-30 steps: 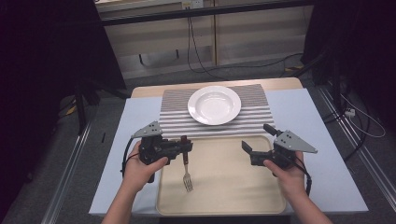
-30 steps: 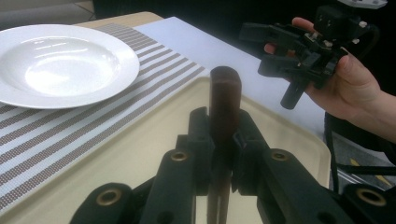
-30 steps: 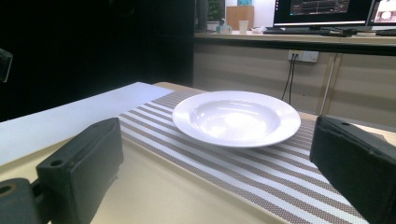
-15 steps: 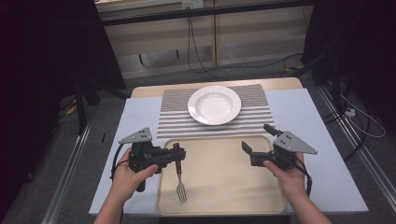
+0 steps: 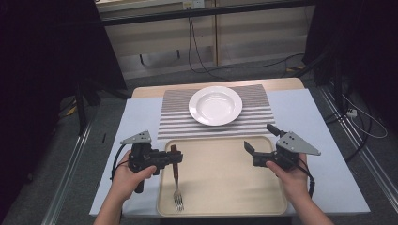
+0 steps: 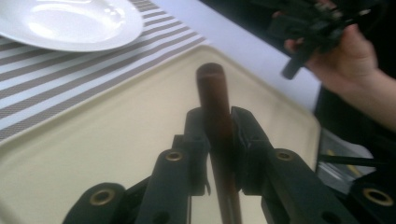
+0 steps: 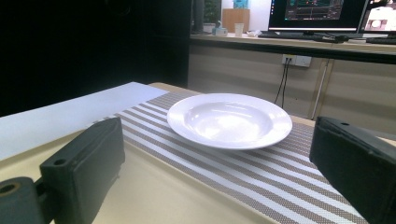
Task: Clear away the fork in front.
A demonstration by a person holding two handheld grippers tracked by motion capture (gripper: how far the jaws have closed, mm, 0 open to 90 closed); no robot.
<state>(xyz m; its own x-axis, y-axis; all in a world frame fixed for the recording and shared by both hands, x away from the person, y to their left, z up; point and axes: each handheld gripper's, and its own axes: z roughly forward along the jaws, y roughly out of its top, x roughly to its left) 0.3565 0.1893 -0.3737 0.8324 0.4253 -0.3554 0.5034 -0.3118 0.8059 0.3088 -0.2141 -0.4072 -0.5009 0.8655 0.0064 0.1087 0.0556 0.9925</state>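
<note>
While the left claw clamped the dark brown handle of a fork, the fork lay lengthwise over the left part of the beige tray, its tines pointing toward the near edge. At the tray's right side the right claw hung with its jaws spread wide and nothing between them, aimed toward the far left. Beyond the tray, a white soup plate sat on a striped placemat at the far middle of the bench, which was covered in pale blue. Both hands came in from the near edge
</note>
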